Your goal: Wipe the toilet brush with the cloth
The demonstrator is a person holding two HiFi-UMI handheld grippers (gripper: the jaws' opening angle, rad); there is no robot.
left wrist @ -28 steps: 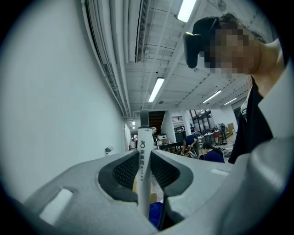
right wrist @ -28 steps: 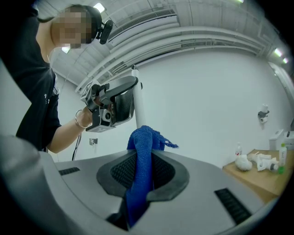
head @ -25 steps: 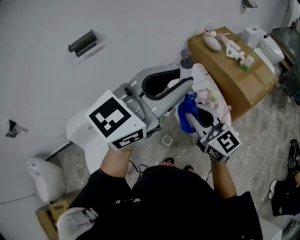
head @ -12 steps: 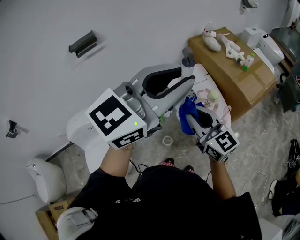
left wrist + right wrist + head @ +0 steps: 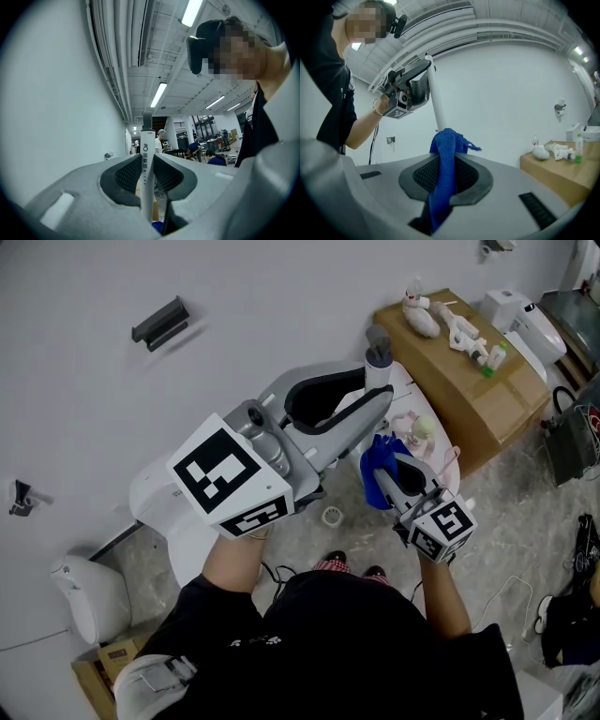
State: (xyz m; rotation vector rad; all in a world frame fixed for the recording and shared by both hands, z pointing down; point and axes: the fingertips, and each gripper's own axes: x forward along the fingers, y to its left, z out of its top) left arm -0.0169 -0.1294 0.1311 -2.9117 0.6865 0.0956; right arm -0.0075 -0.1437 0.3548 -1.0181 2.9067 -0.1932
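Observation:
The toilet brush's white handle (image 5: 376, 379) with a grey cap stands upright. My left gripper (image 5: 368, 401) is shut on it, and in the left gripper view the handle (image 5: 146, 157) is pinched between the ribbed pads. The brush's head is hidden. My right gripper (image 5: 391, 461) is shut on a blue cloth (image 5: 378, 472) just below and to the right of the left gripper's jaws. In the right gripper view the cloth (image 5: 445, 154) bunches out of the jaws against the lower part of the handle (image 5: 435, 103).
A white toilet (image 5: 157, 504) stands below my left arm by the wall. To the right is a cardboard box (image 5: 473, 395) with bottles and small items on top. A tape roll (image 5: 332, 517) lies on the floor. A grey holder (image 5: 159, 322) hangs on the wall.
My right gripper has sunk a little with the blue cloth, lower along the handle. My left gripper and the brush have kept still.

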